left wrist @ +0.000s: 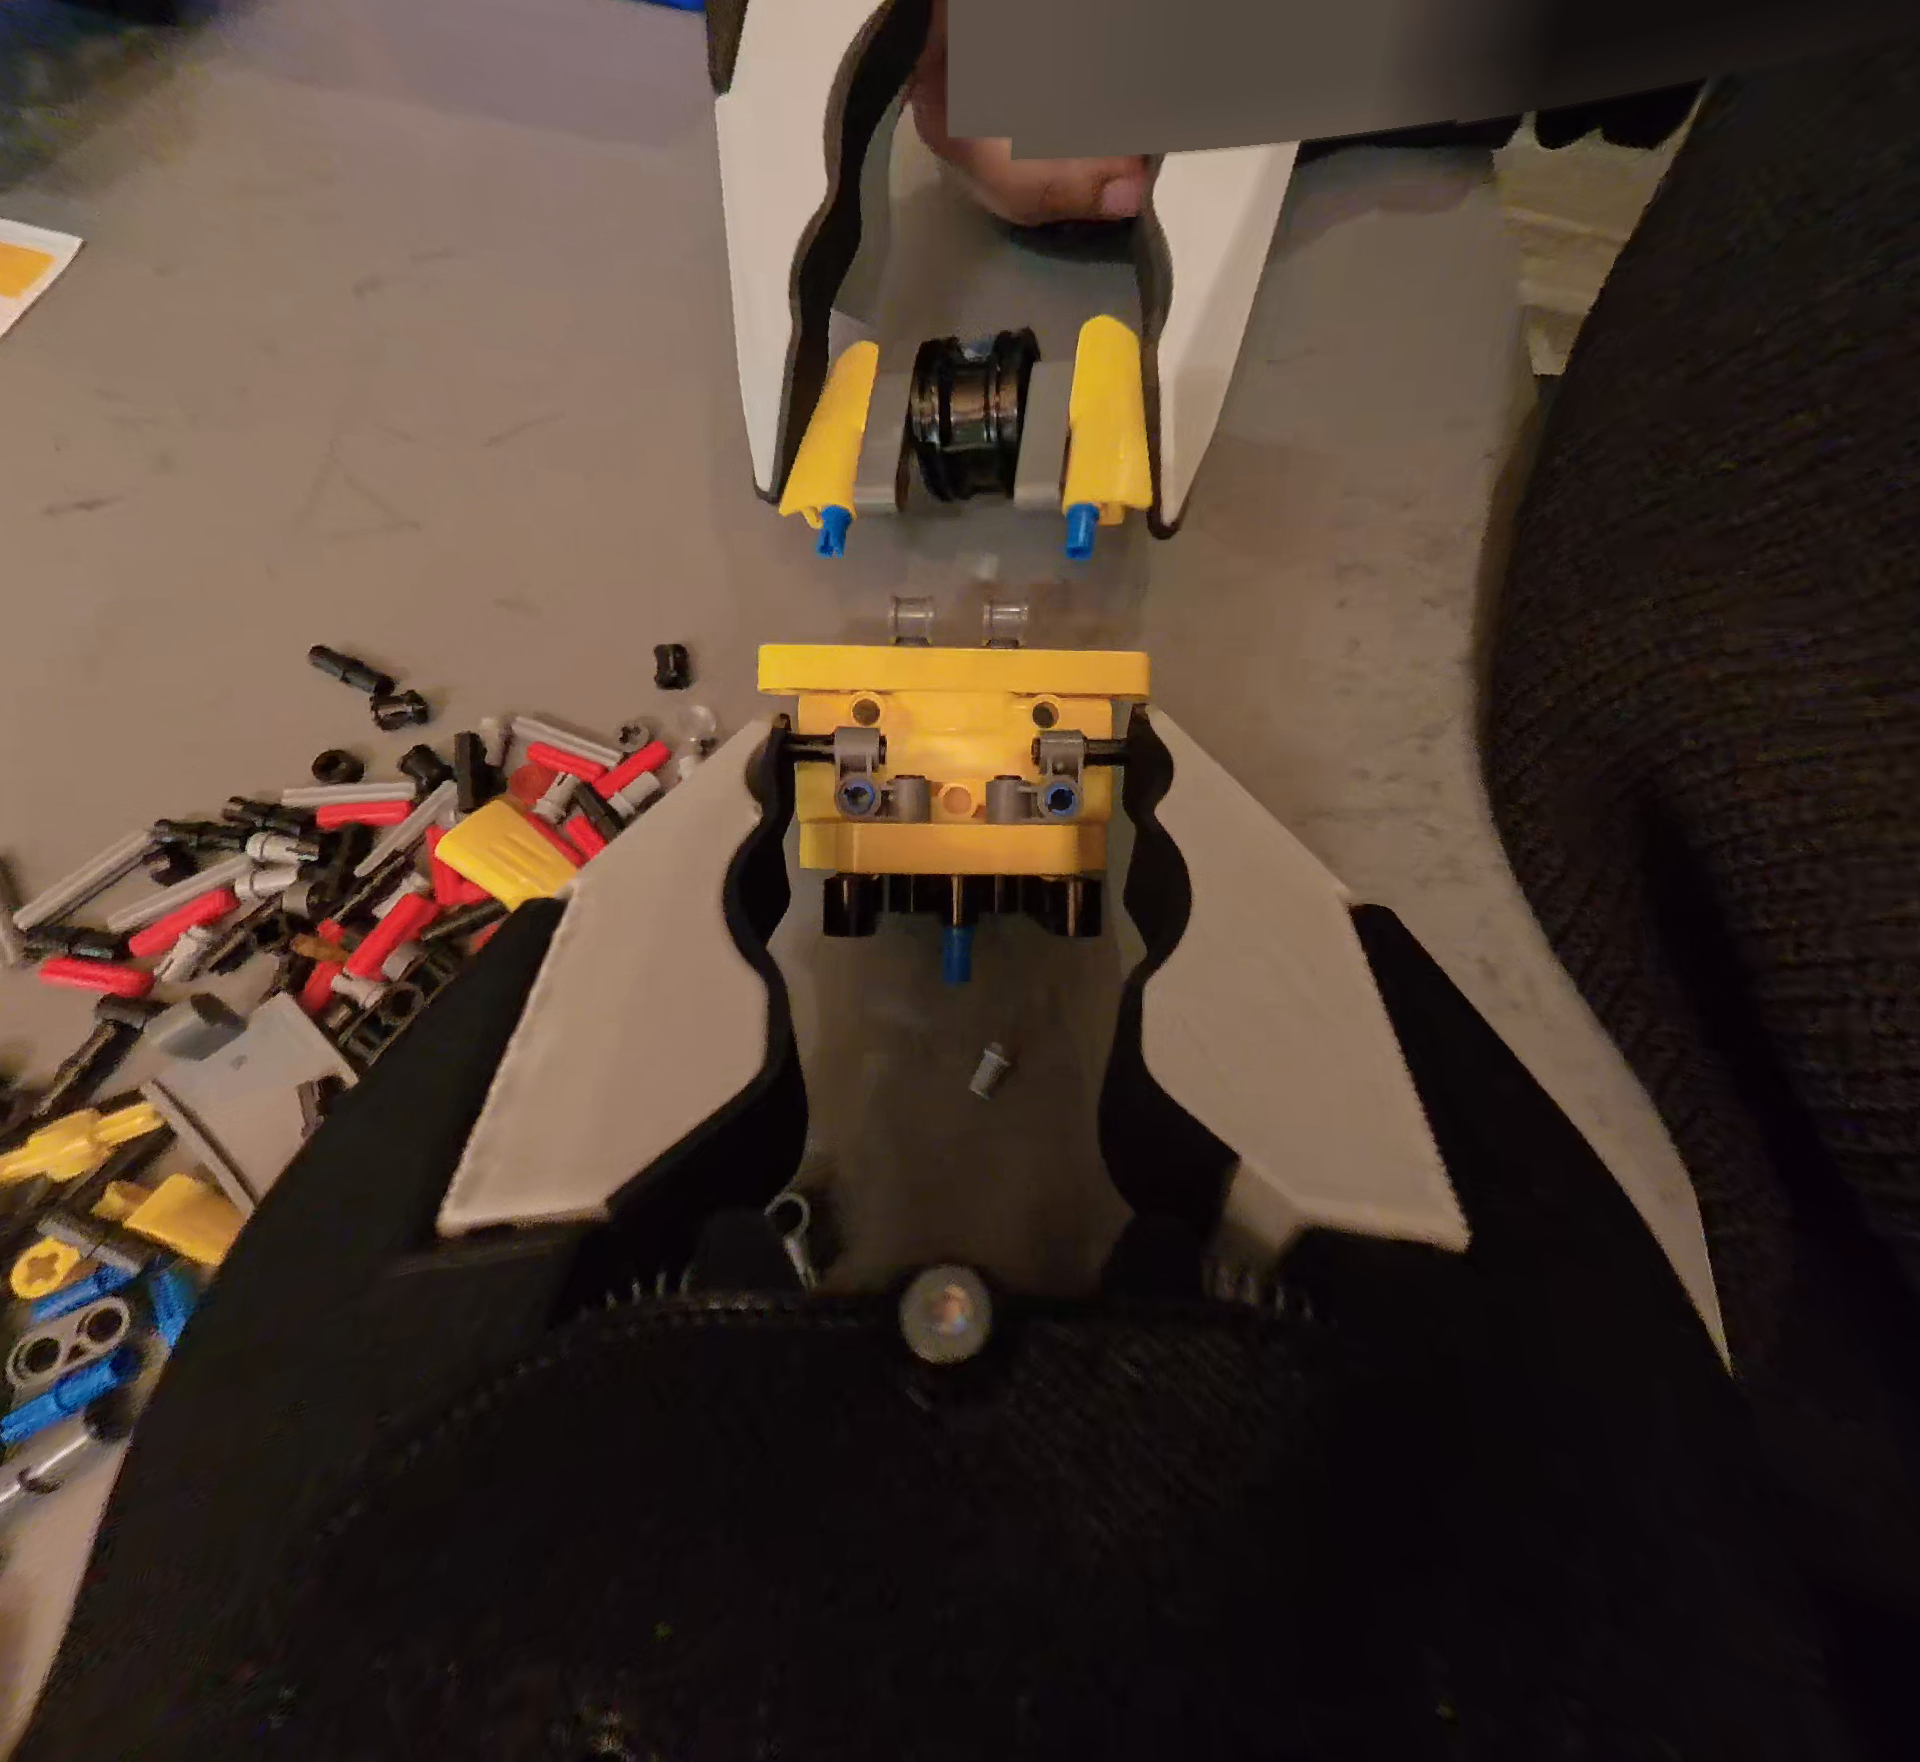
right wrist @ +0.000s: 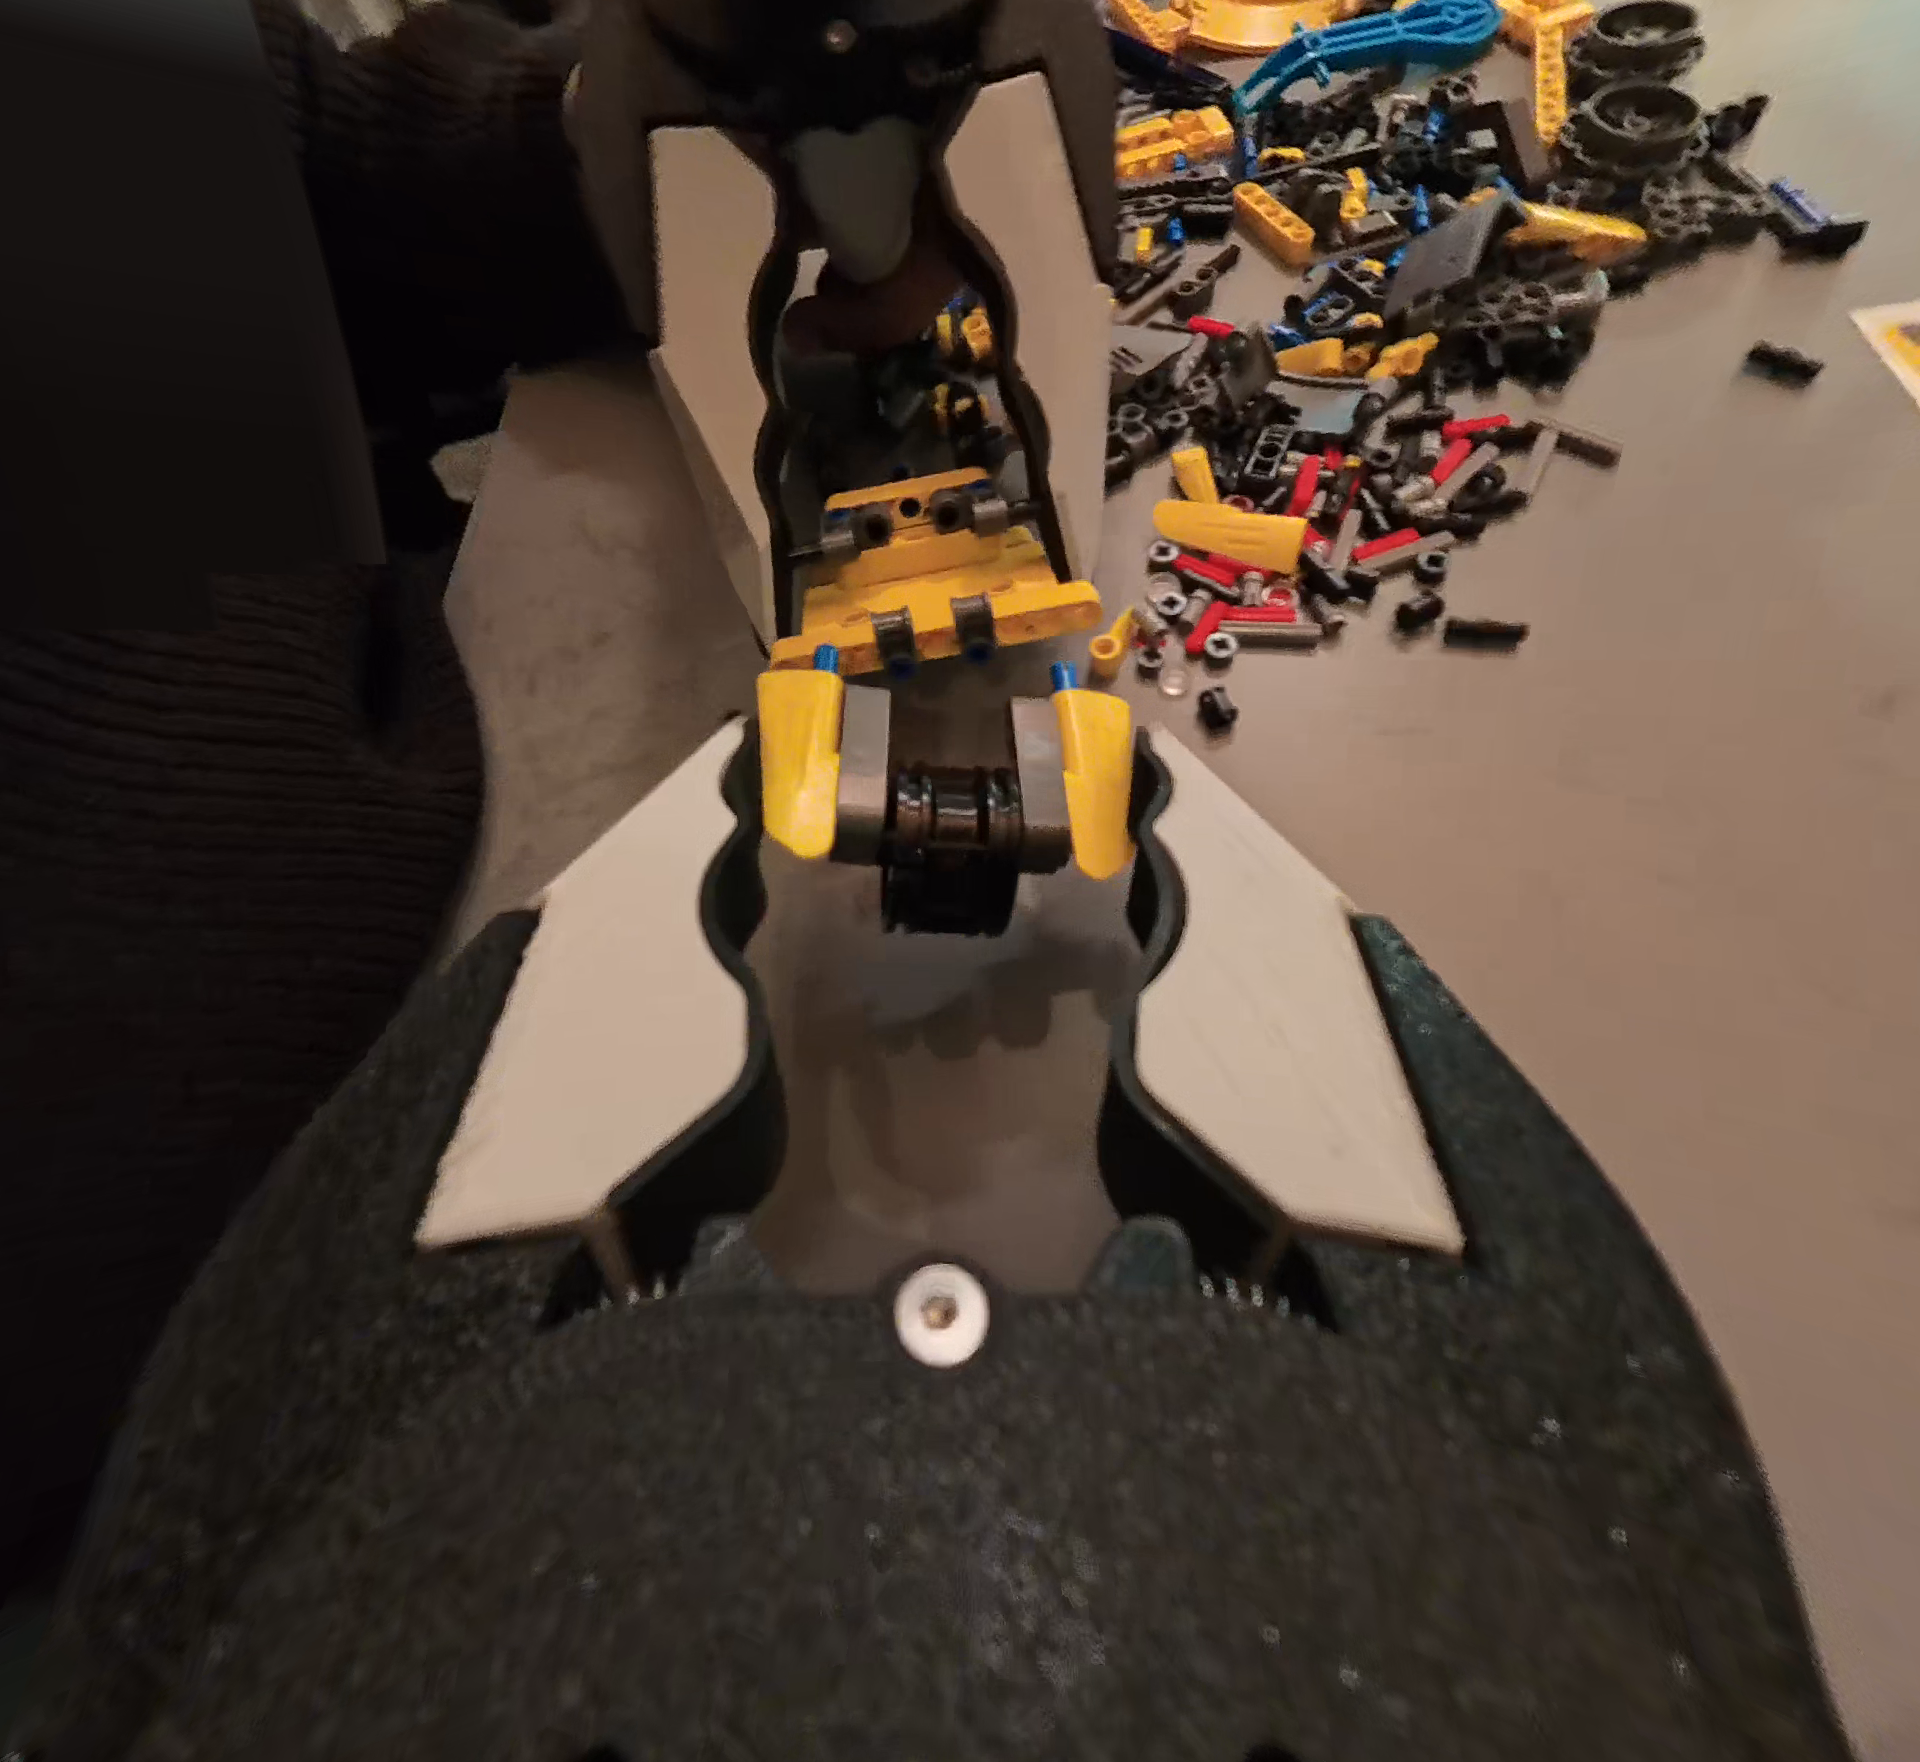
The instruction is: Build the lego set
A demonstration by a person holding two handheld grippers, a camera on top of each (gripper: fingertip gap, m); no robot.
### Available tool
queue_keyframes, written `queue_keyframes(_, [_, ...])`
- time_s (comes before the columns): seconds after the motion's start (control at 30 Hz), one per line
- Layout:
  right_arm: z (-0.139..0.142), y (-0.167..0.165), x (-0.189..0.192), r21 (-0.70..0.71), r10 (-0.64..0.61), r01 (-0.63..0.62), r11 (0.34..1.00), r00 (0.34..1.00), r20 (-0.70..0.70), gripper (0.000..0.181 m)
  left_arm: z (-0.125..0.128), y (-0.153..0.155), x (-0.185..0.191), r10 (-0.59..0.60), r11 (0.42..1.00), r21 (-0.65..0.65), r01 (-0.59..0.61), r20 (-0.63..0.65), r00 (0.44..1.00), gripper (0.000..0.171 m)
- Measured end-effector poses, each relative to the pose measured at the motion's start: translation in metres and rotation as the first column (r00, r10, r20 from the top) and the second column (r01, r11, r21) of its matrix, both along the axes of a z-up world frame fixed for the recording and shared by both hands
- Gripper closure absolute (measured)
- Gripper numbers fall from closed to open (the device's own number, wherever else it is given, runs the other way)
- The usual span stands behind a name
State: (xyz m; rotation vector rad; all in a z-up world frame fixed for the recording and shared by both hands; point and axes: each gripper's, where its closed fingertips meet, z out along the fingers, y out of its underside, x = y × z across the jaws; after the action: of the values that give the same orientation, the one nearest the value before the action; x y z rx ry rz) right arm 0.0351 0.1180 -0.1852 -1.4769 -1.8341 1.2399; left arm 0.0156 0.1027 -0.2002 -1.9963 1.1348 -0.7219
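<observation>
Each gripper was clamped on its own piece — the left (left wrist: 951, 746) on the yellow block (left wrist: 951, 777), the right (right wrist: 945, 756) on the wheel fork (right wrist: 943, 777) just beyond the block — so any tilt risked its blue pins (left wrist: 1081, 533) missing and the fork slipping.
</observation>
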Motion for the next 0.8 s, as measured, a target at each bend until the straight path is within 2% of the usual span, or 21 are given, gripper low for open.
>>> queue_keyframes(0.13, [-0.008, -0.008, 0.001, 0.077, 0.035, -0.037, 0.996, 0.999, 0.030, 0.111, -0.004, -0.005, 0.004, -0.035, 0.999, -0.010, 0.035, -0.018, 0.999, 0.110])
queue_keyframes(0.4, [-0.030, -0.013, 0.004, 0.201, 0.051, -0.078, 0.976, 0.989, 0.137, 0.111, -0.022, -0.008, 0.005, -0.059, 0.998, -0.026, 0.056, -0.139, 0.989, 0.110])
queue_keyframes(0.8, [-0.031, -0.014, 0.004, 0.199, 0.056, -0.084, 0.976, 0.988, 0.142, 0.111, -0.027, -0.010, 0.008, -0.078, 0.997, 0.010, 0.082, -0.196, 0.977, 0.104])
